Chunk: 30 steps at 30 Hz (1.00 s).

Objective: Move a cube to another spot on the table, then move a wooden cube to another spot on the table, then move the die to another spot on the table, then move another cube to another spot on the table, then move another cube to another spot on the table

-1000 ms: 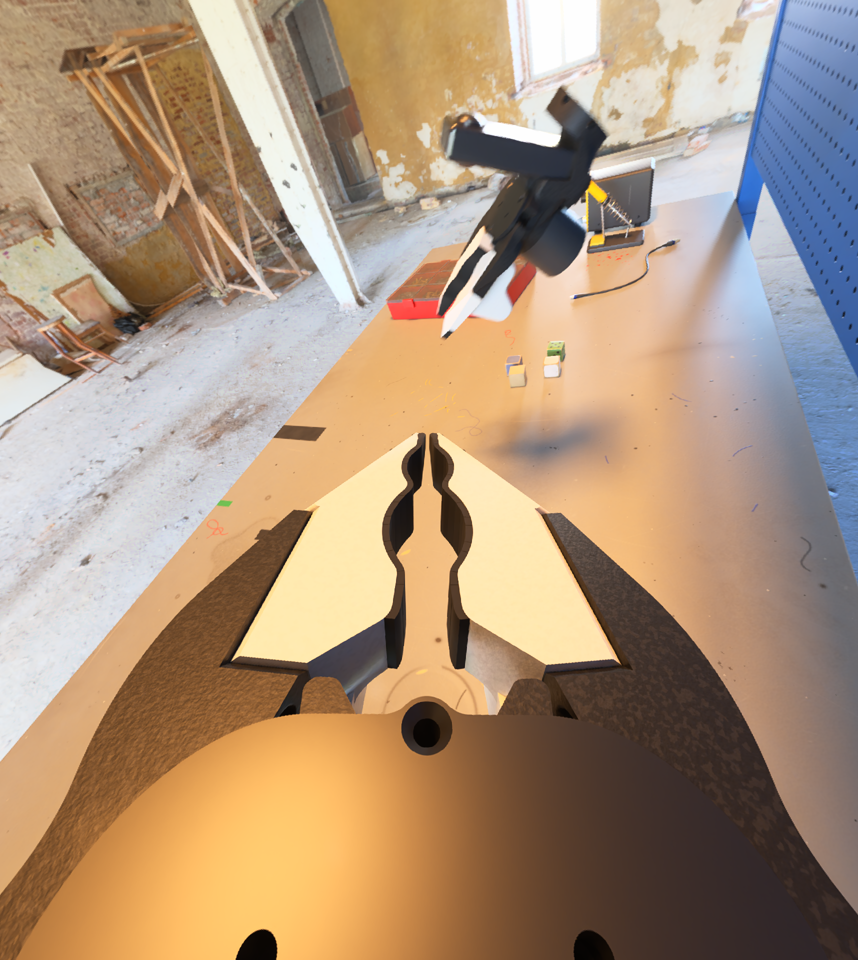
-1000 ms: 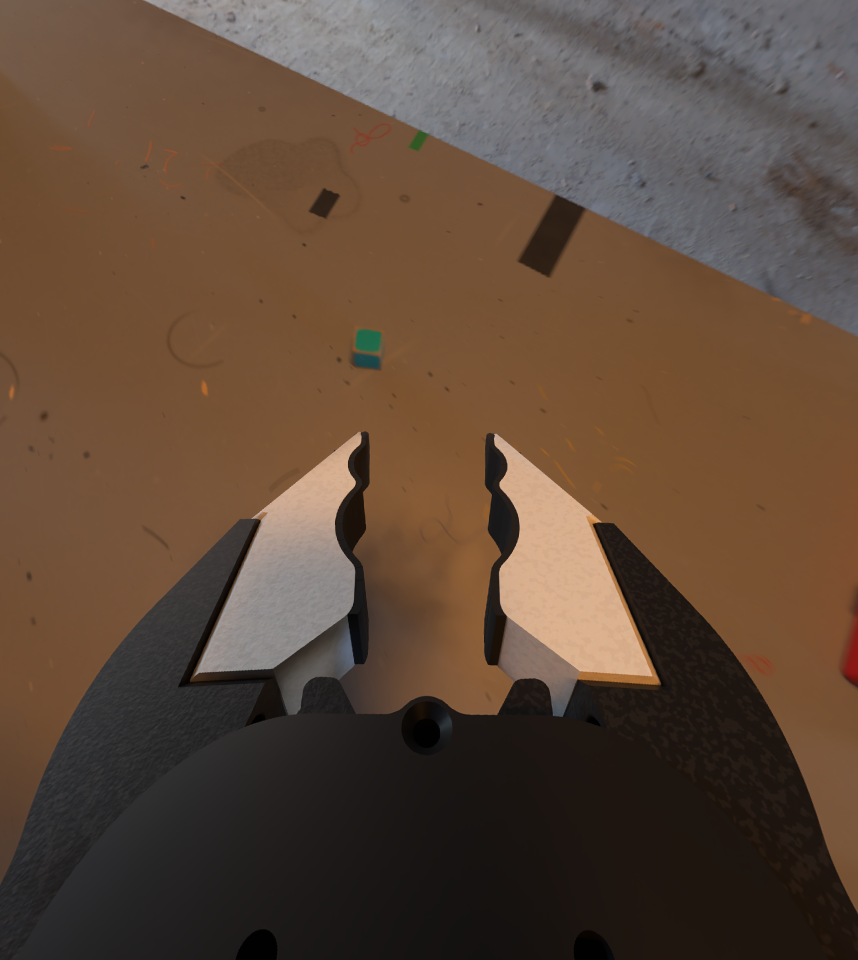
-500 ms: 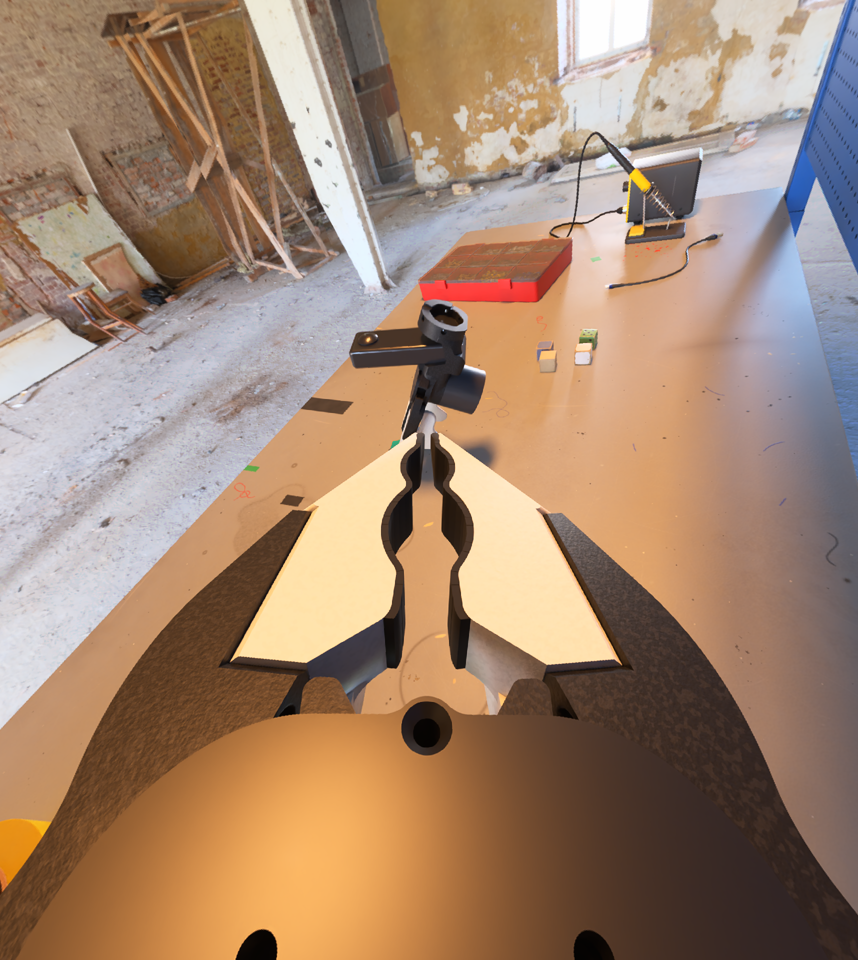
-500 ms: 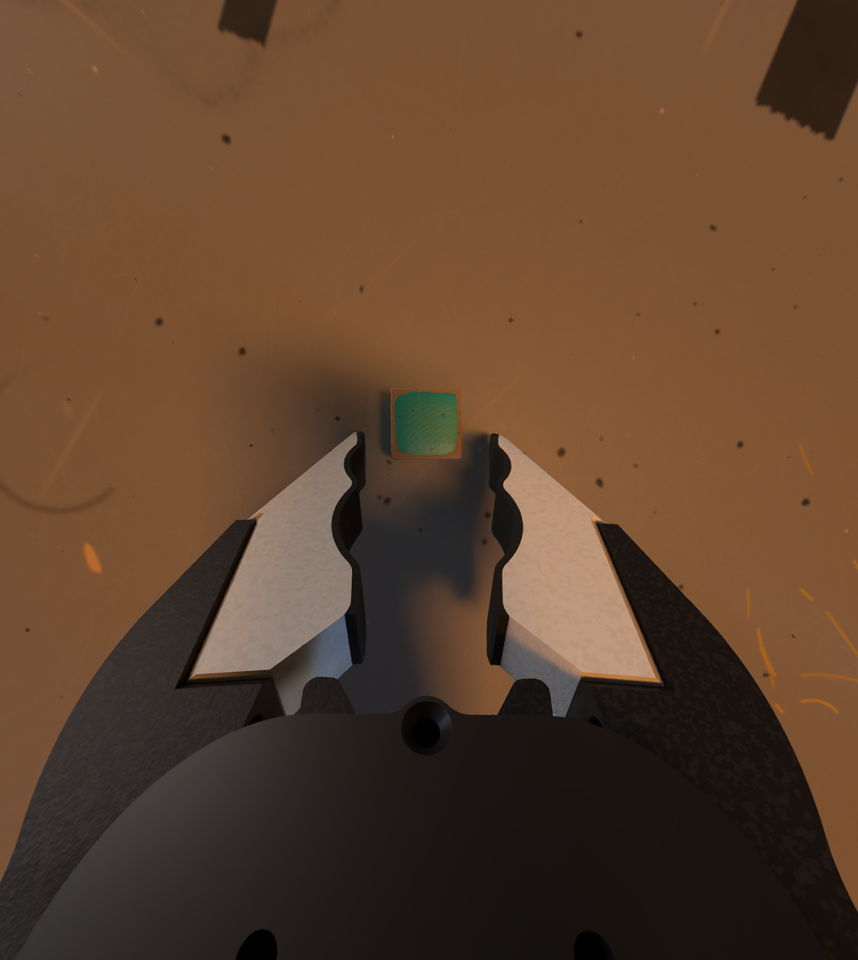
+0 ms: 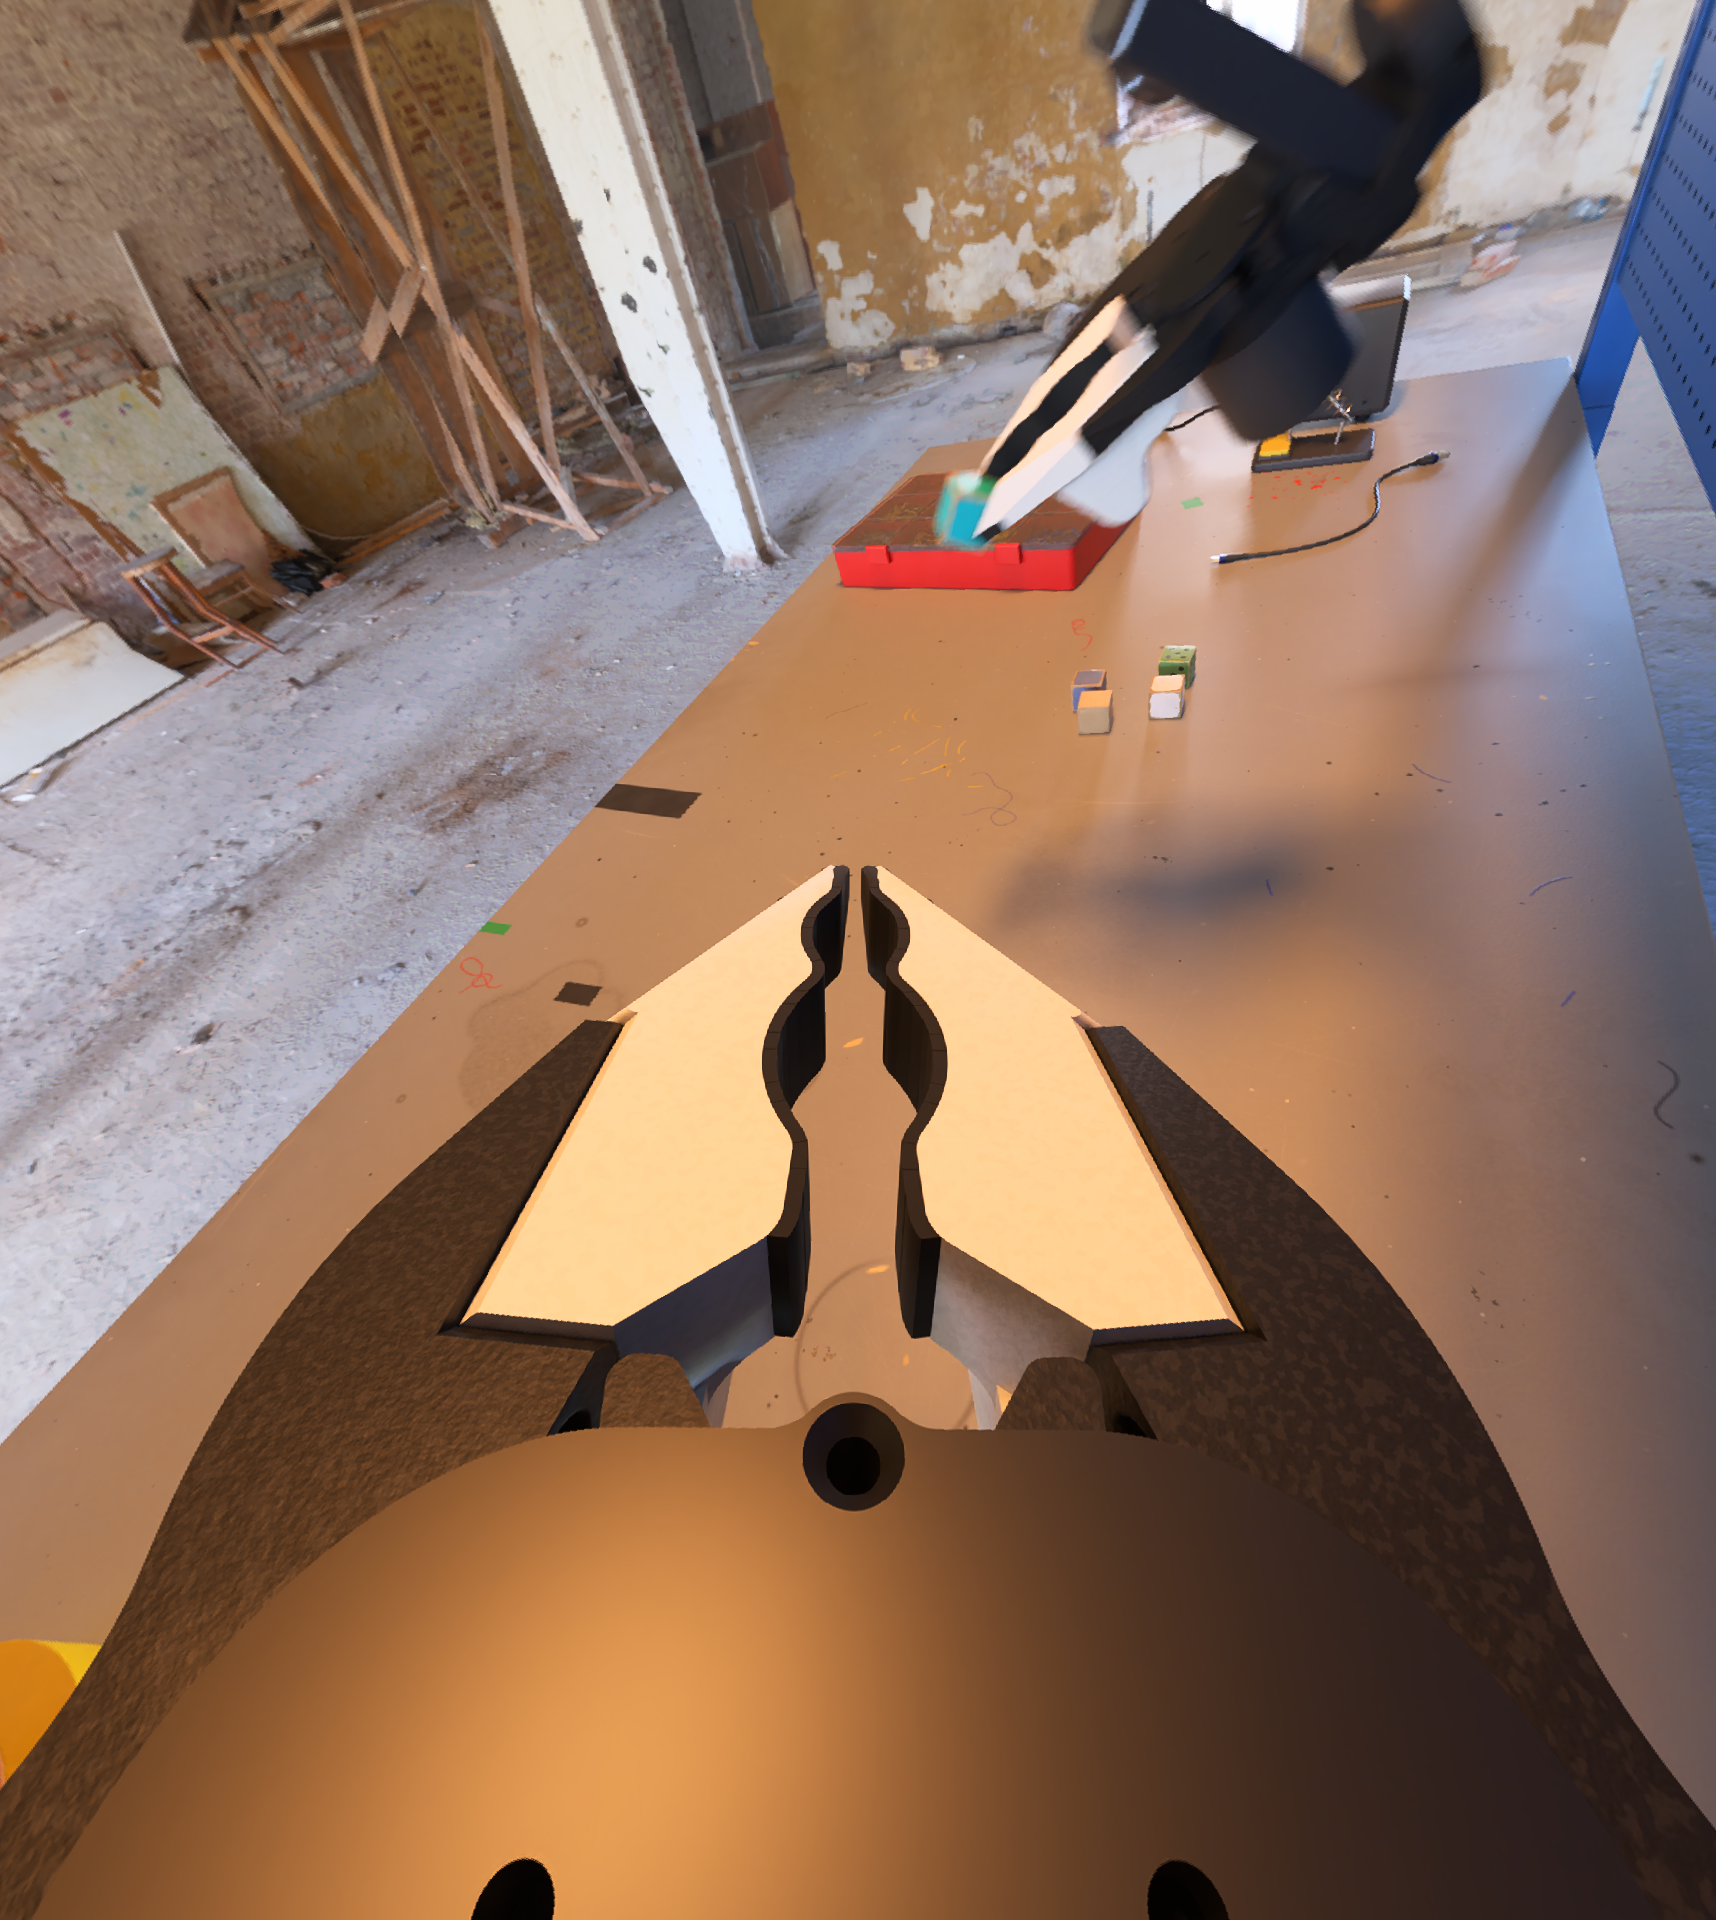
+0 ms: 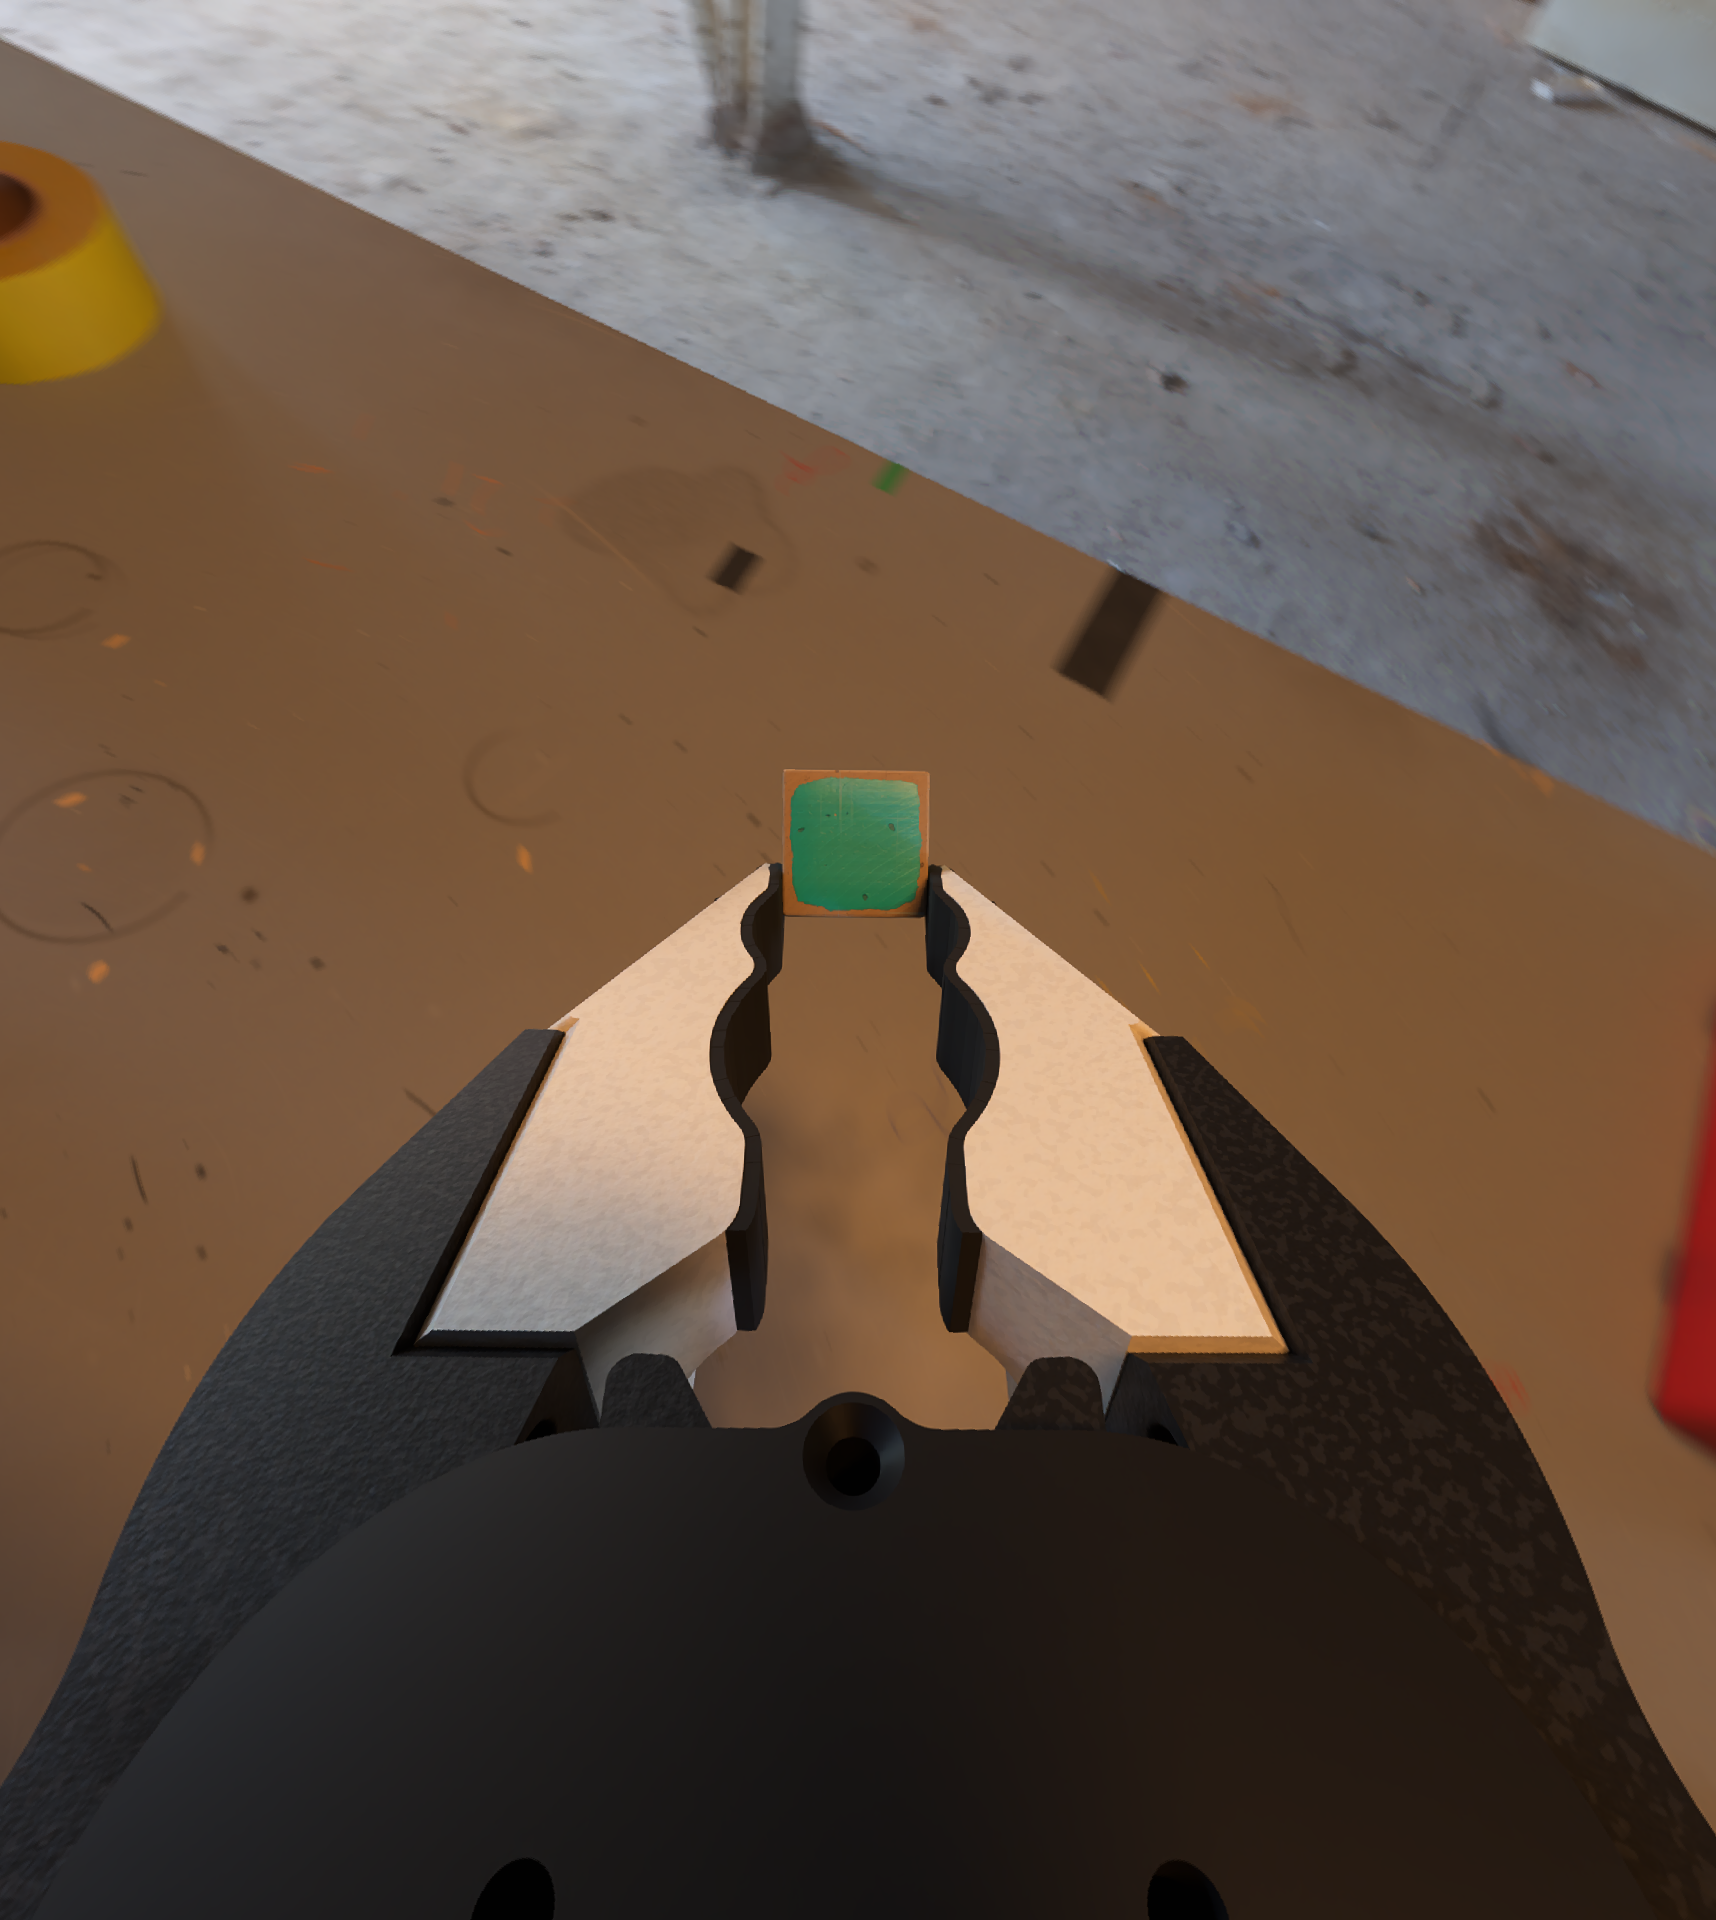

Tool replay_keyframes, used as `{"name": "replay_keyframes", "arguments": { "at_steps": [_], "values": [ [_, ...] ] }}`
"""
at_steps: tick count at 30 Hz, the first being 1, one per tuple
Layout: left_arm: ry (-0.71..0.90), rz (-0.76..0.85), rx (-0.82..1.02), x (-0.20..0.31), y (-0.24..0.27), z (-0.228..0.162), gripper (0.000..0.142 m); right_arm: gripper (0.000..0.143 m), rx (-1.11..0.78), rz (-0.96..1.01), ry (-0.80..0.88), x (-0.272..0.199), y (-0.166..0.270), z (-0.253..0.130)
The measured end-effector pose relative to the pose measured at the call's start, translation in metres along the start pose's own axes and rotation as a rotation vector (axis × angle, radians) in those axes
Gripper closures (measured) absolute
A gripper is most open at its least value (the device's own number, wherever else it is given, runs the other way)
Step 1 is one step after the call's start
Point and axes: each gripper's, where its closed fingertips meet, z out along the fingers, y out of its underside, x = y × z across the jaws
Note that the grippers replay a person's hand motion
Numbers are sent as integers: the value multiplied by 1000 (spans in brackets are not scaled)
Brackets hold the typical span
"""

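The left gripper is held low over the brown surface, pointing along it. Its fingers are nearly closed, with only a thin gap at the tips, and nothing is held between them. A yellow tape roll is seen at the left on the surface. The right gripper is lifted high and tilted down. Its fingers are closed on a green cube, which is pinched at the tips, up off the surface. Farther along, four small blocks are grouped near each other: a blue-grey cube, a wooden cube, a white cube and a green die. A red case lies beyond them.
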Motion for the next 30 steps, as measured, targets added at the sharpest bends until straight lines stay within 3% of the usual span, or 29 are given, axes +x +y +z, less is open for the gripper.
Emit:
{"name": "replay_keyframes", "arguments": {
  "at_steps": [2, 5, 9, 13, 22, 23, 26, 30],
  "values": [
    [6, -2, -5, 2, 0, 5, 140, 116, -32, 74, 63, 31, 32, -39],
    [19, 1, -18, 7, -1, 13, 140, 116, -120, 215, 86, 65, 98, -57],
    [39, 17, -47, 15, 1, 25, 140, 116, -375, 257, 27, 74, 194, -30],
    [46, 26, -80, 19, 5, 32, 140, 116, -522, 255, 14, 74, 249, -2],
    [45, 18, -91, 17, 8, 35, 140, 116, -534, 255, 12, 76, 272, 15],
    [44, 18, -93, 17, 8, 35, 140, 108, -506, 253, 18, 77, 267, 11],
    [40, 19, -97, 16, 9, 35, 140, 101, -361, 218, 77, 90, 238, -13],
    [26, 14, -106, 12, 11, 34, 140, 110, -195, 215, 341, 155, 199, -71]
  ]
}}
